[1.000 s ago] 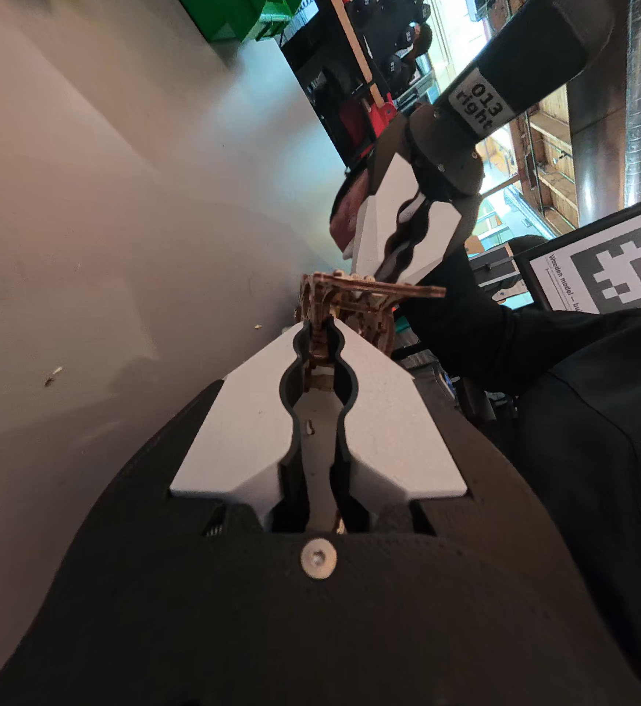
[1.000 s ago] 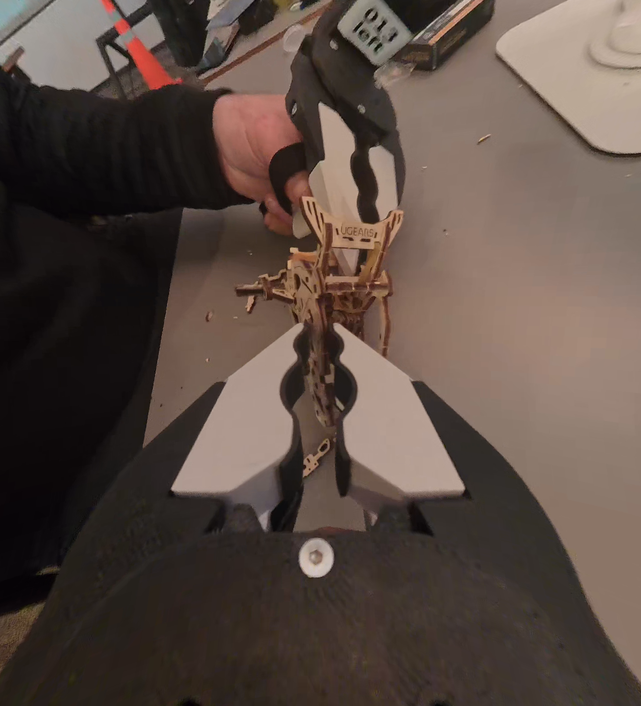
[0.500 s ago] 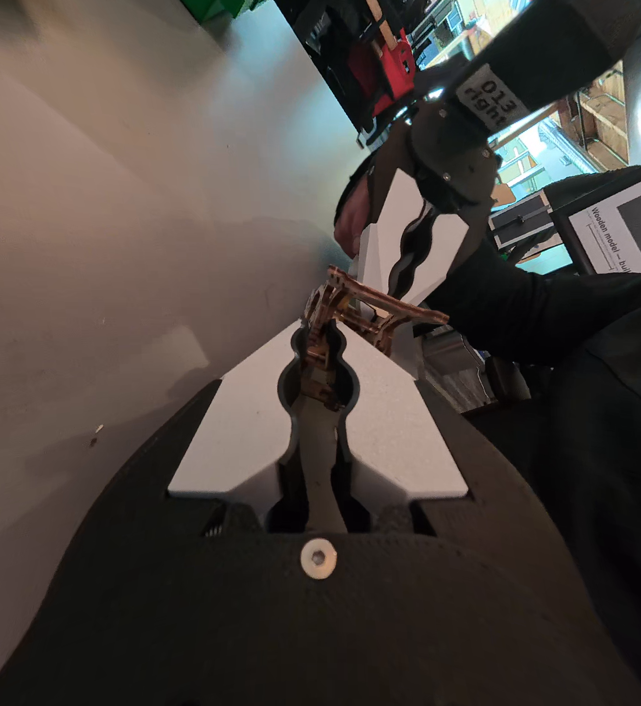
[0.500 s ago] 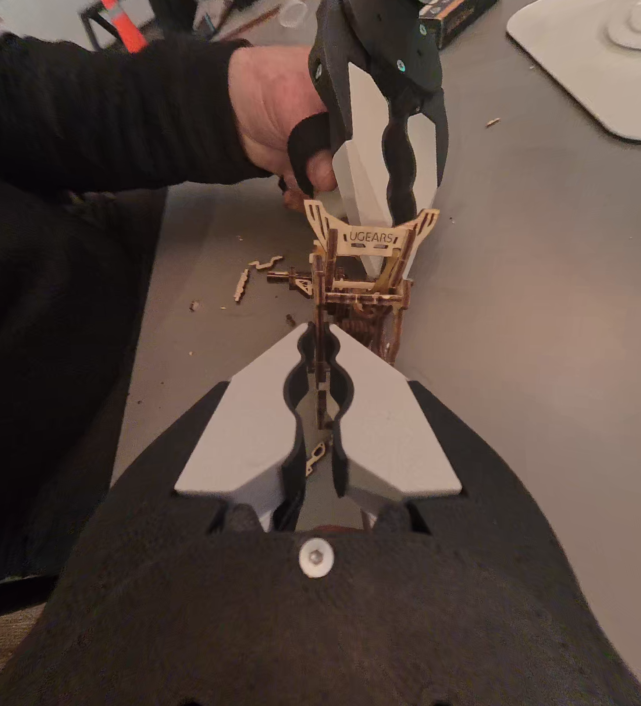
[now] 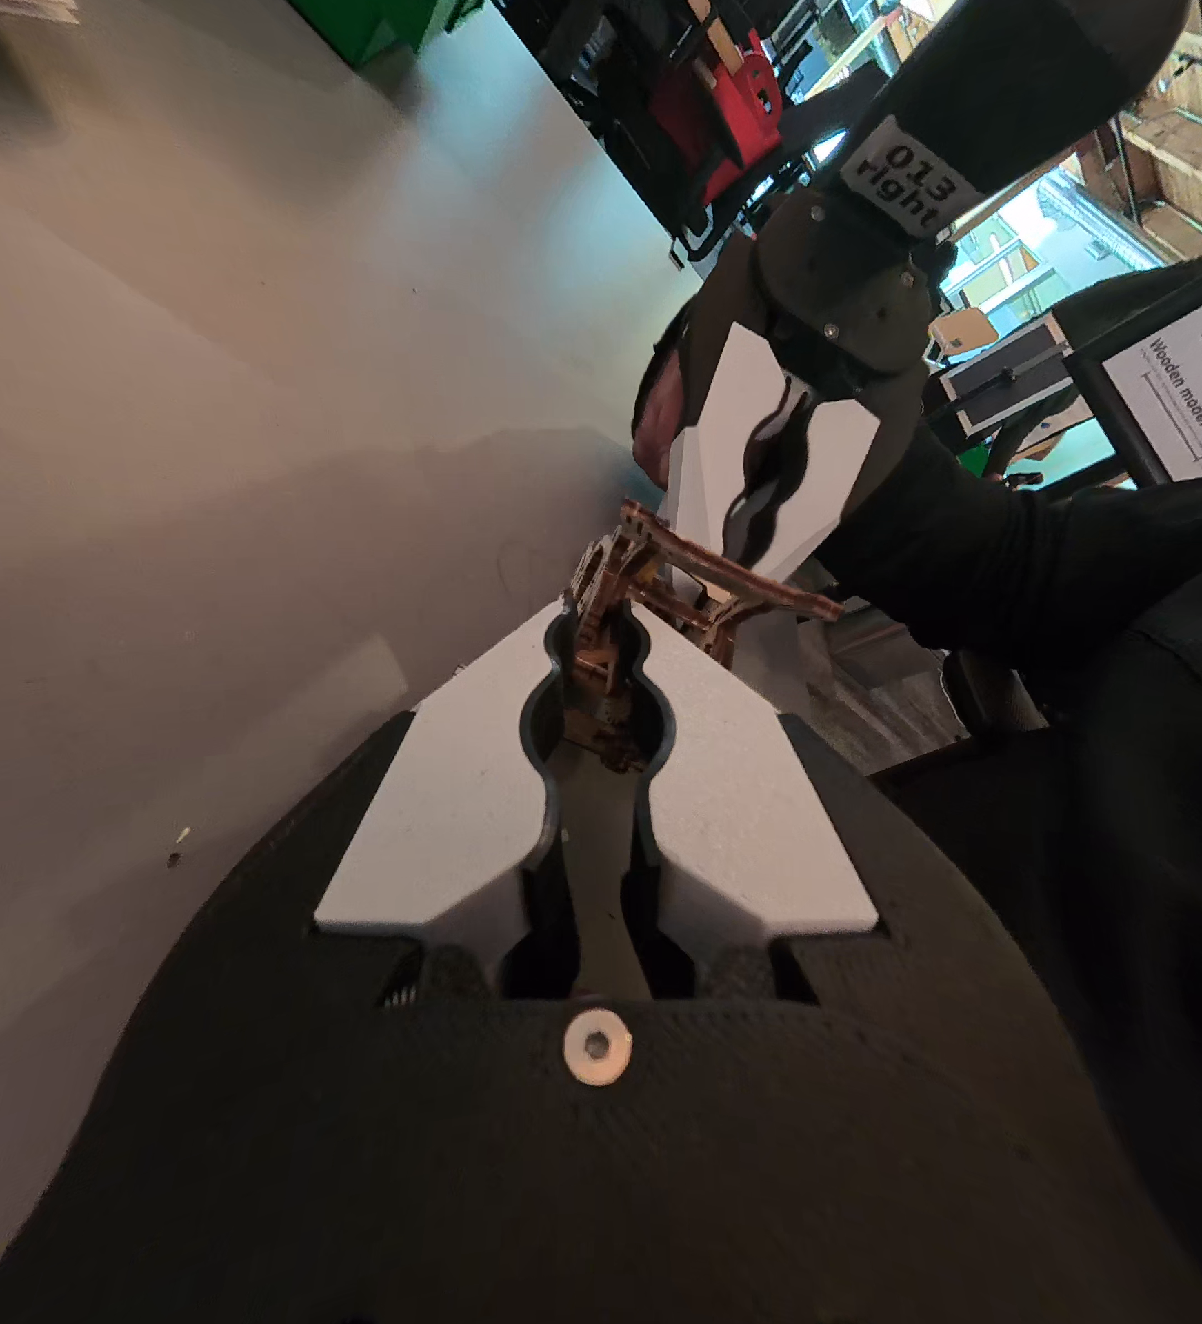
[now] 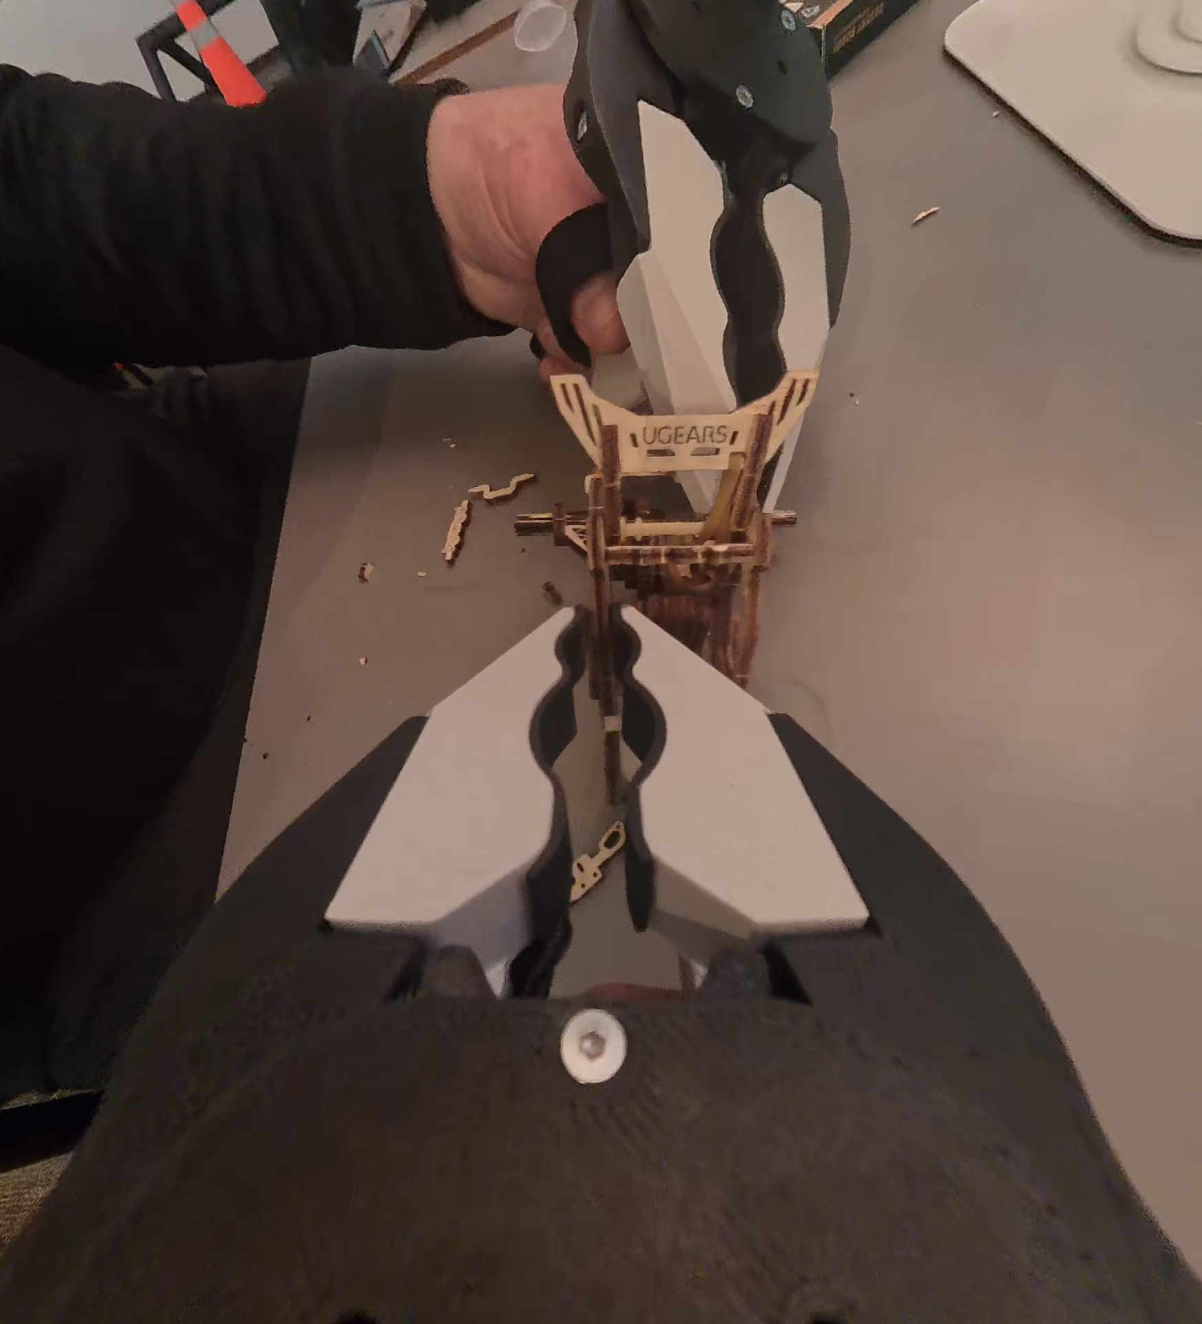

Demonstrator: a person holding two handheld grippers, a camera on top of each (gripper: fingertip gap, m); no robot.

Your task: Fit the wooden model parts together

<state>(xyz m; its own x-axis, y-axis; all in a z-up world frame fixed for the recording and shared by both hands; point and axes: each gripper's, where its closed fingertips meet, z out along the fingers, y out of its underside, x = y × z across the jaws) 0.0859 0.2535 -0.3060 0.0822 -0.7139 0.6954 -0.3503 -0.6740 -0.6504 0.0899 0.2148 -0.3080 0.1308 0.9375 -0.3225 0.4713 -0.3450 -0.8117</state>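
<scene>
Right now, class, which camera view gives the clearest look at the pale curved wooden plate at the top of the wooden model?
The right wrist view: the pale curved wooden plate faces the camera, both slotted ends showing, the left claw behind it. The left wrist view shows the plate only edge-on, a thin dark strip.

Grey bench w/ a white mat at far right corner. Orange cone beyond its far edge; green bin, prob. plastic, blurred.
</scene>
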